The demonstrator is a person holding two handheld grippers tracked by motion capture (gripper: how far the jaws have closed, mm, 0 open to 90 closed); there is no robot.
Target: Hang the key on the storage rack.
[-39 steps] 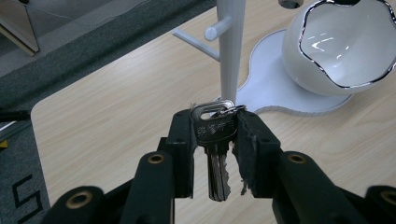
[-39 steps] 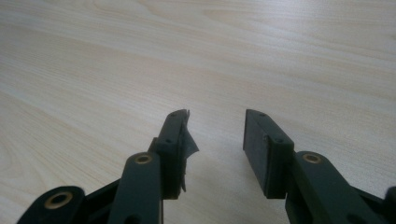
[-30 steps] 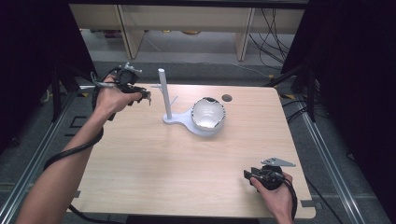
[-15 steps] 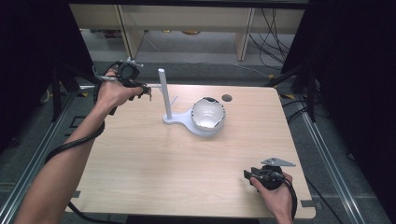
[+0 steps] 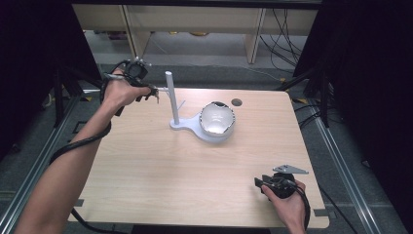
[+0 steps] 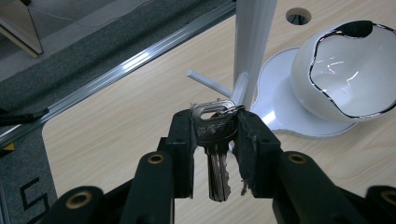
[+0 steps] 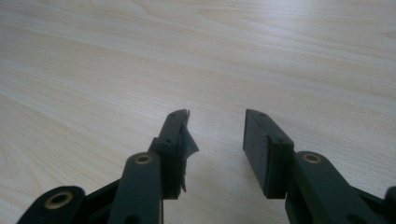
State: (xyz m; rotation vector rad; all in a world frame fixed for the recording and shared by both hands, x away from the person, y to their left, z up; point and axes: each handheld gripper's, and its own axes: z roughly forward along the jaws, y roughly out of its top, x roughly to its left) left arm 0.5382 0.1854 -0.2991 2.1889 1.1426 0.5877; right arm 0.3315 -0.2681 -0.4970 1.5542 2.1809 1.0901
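My left gripper (image 6: 215, 140) is shut on a bunch of silver keys (image 6: 215, 135), heads up, with the key ring (image 6: 219, 106) touching a side peg of the white stand (image 6: 252, 42). From above, the left gripper (image 5: 151, 92) hovers at the table's far left, just left of the stand's upright post (image 5: 171, 97). A white bowl (image 5: 217, 118) with a dark wavy rim sits on the stand's flat base (image 6: 280, 107). My right gripper (image 7: 215, 135) is open over bare wood, and it rests near the front right corner (image 5: 265, 184).
The light wooden table (image 5: 160, 161) has a round cable hole (image 5: 236, 102) behind the bowl. Metal rails (image 5: 44, 161) run along both sides of the table. Shelving and loose cables stand beyond the far edge.
My left gripper with the keys has crept a little to the right, closer to the stand's post. The right gripper has stayed put.
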